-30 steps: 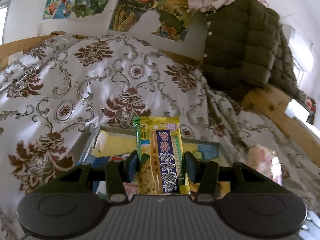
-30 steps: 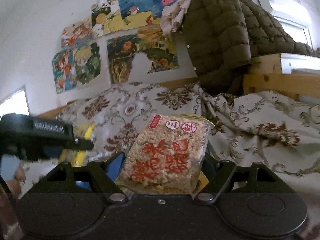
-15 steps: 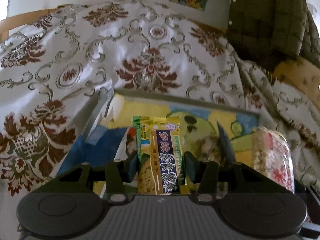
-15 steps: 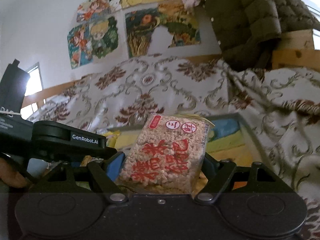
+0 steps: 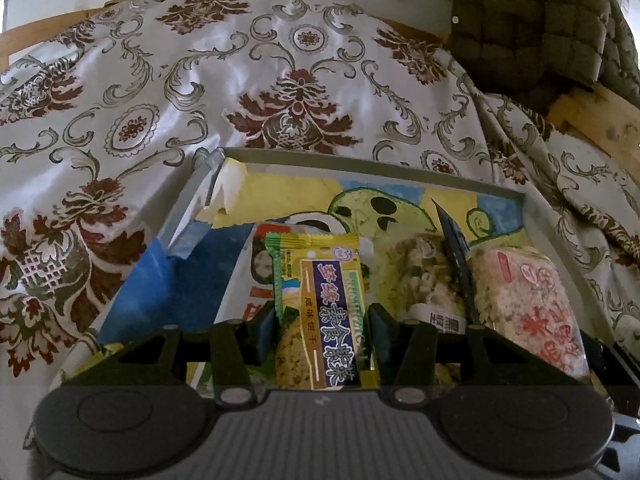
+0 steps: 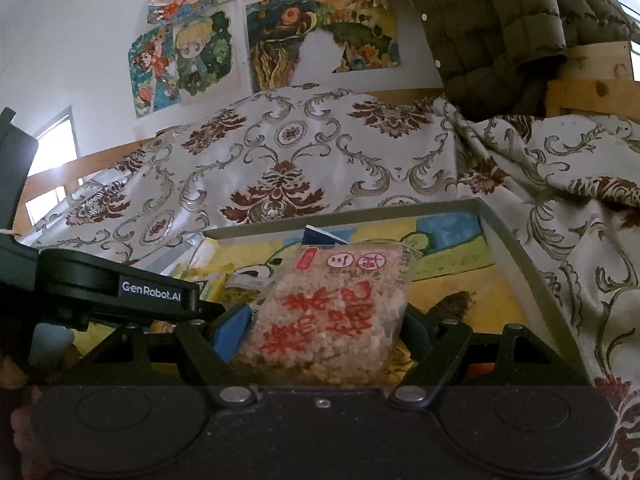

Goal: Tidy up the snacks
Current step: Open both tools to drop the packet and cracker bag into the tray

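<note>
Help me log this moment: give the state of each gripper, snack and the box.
Left gripper: shut on the green-yellow biscuit packet, held upright.
Right gripper: shut on the puffed rice cake pack.
Grey box: open, lined with a picture, other snacks inside.
Quilted jacket: hanging on the wooden frame.

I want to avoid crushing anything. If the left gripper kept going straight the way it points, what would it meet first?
Probably the snack packets already lying in the tray, just beyond the yellow-green cracker packet that the left gripper holds. Depth is unclear.
</note>
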A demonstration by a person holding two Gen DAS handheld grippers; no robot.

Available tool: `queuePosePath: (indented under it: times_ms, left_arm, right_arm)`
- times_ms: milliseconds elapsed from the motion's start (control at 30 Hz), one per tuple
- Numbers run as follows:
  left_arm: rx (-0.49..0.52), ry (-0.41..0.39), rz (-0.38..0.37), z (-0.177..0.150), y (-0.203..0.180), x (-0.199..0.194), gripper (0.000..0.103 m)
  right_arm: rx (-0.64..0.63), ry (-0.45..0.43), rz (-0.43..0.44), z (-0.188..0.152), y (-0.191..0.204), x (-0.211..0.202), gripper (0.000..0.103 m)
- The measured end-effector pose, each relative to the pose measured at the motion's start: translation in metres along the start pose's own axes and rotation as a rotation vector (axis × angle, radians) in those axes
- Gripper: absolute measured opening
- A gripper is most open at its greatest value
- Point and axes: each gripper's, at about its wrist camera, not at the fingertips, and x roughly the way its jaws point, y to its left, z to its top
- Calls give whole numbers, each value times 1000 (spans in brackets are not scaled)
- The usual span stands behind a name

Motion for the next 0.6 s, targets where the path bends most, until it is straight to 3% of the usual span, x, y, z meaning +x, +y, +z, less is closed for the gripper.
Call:
queuePosePath:
  times_ms: [267, 600]
  left_arm:
    - [-31, -14, -20, 0, 3, -1, 54]
    - [-74, -64, -40, 2, 8, -22, 81]
  right_arm:
    - [5, 4, 0, 1, -3, 0, 83]
    - [-17, -3, -8, 7, -2, -11, 97]
